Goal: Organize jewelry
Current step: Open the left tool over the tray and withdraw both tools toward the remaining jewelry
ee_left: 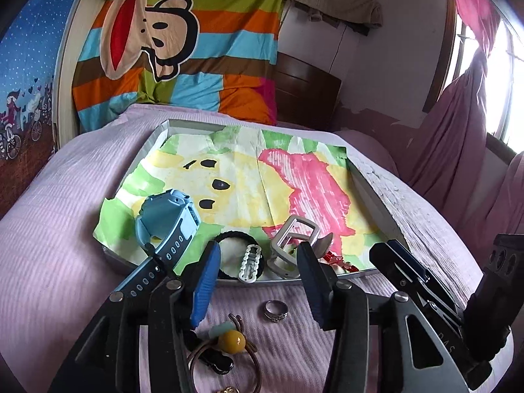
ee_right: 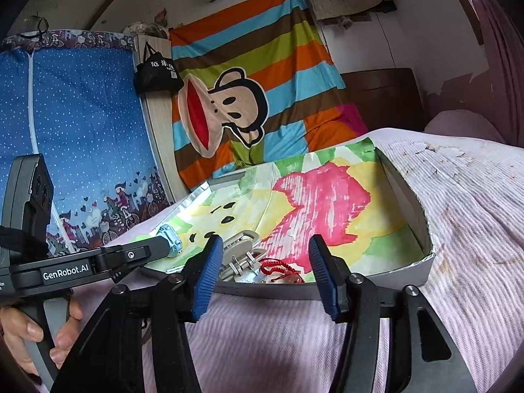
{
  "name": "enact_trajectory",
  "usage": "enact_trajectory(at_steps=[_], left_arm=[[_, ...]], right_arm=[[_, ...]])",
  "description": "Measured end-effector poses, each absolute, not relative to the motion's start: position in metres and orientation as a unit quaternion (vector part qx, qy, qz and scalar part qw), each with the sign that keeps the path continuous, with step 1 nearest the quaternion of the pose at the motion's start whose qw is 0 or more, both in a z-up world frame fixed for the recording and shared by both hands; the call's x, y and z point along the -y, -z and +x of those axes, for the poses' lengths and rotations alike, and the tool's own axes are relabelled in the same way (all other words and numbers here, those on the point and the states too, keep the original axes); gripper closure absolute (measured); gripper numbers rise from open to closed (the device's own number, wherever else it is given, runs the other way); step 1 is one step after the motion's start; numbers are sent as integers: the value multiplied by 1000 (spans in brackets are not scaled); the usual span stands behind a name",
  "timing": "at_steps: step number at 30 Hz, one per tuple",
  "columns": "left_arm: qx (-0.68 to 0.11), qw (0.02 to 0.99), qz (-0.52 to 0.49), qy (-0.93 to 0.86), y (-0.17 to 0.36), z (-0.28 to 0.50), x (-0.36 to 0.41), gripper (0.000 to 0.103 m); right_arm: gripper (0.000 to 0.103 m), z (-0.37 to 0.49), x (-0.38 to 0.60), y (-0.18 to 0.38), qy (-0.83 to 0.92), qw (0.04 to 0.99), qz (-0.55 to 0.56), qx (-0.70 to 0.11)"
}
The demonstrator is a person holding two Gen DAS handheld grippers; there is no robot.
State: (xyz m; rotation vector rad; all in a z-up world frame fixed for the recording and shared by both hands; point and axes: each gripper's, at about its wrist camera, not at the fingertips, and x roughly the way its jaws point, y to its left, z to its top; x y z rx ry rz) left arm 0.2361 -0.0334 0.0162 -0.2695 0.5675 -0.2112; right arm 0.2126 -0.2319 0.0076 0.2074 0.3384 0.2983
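— On the bed [ee_left: 65, 229], what sits farthest left in the tray [ee_left: 376, 177]?

— A light blue watch [ee_left: 167, 213] on the painted paper lining [ee_left: 249, 177], its dark strap running out over the tray's near rim. Just right of it lie a black hair tie [ee_left: 229, 240] with a white clip [ee_left: 250, 263] across it, then a pale grey hair claw [ee_left: 294, 239], then a red bracelet [ee_left: 337, 260] near the front edge.

— And outside the tray?

— On the pink bedspread, between the left tongs' [ee_left: 258, 281] fingers, lie a hair tie with a yellow bead [ee_left: 231, 340] and, to its right, a silver ring [ee_left: 276, 309].

— How do the tongs stand?

— Left tongs are spread wide, holding nothing, hovering over the tray's near rim. Right tongs [ee_right: 265, 275] are also parted and bare, aimed at the claw and bracelet. A hand [ee_right: 32, 334] grips the left tool's handle at the far left of the right wrist view
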Motion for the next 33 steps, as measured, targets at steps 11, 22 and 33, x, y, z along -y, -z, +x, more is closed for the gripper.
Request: enact_trajectory(at_steps=[11, 22, 33], left_arm=[[-220, 965, -125, 61, -32, 181, 15, 5], [-180, 977, -114, 24, -38, 131, -10, 0], [-201, 974, -101, 13, -20, 108, -27, 0]], right_arm=[[8, 155, 239, -28, -147, 979, 112, -83], [2, 109, 222, -46, -172, 980, 73, -65], [2, 93, 222, -35, -182, 977, 63, -91]])
